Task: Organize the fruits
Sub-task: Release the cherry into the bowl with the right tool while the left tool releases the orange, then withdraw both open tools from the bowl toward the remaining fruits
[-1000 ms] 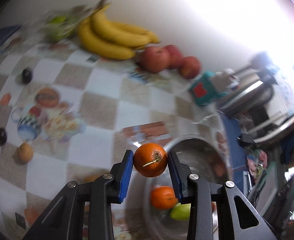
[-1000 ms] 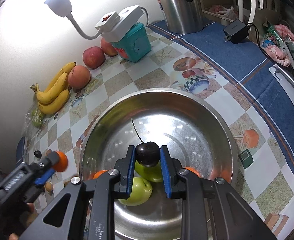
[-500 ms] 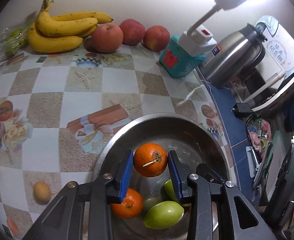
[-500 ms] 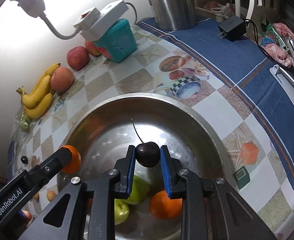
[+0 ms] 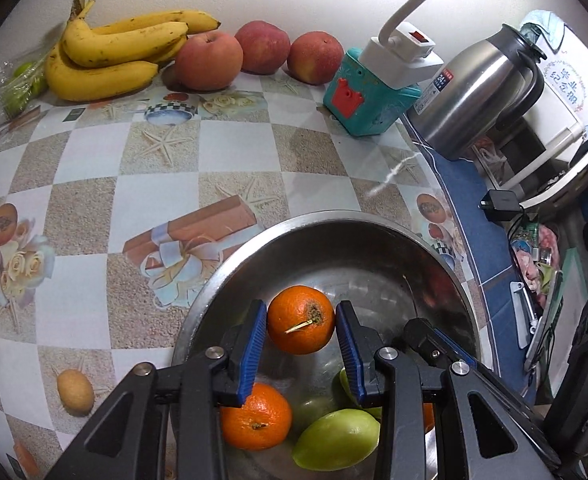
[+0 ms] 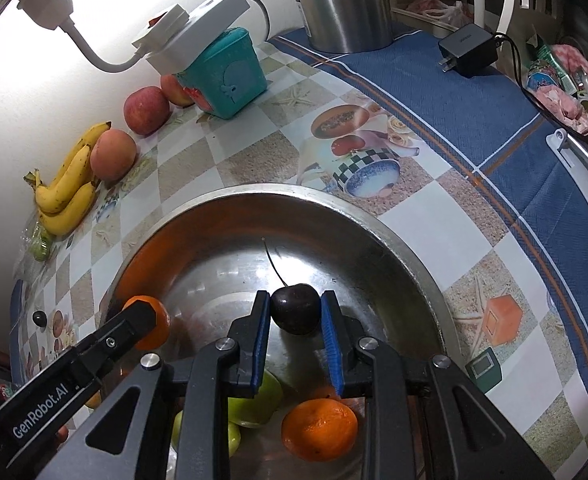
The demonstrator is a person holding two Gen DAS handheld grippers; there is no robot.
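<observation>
My left gripper [image 5: 301, 320] is shut on an orange [image 5: 301, 319] and holds it over the steel bowl [image 5: 254, 252]. My right gripper [image 6: 295, 315] is shut on a dark cherry [image 6: 295, 314] with a long stem, also over the steel bowl [image 6: 394, 236]. In the bowl lie another orange [image 5: 255, 417], [image 6: 319, 429] and green fruits [image 5: 336, 444], [image 6: 254, 400]. The left gripper with its orange [image 6: 150, 322] shows at the left of the right wrist view. The right gripper's fingers [image 5: 434, 344] show at the right of the left wrist view.
Bananas [image 5: 114, 52] and three apples [image 5: 208, 60] lie along the wall. A teal box [image 5: 368, 104] with a white plug block, a steel kettle [image 5: 482, 88] and a charger [image 6: 468, 50] stand beyond the bowl. Small brown fruits [image 5: 75, 392] lie left of the bowl.
Both grippers have moved in over the bowl with their fruits still held. The left gripper swung right from the table's left side.
</observation>
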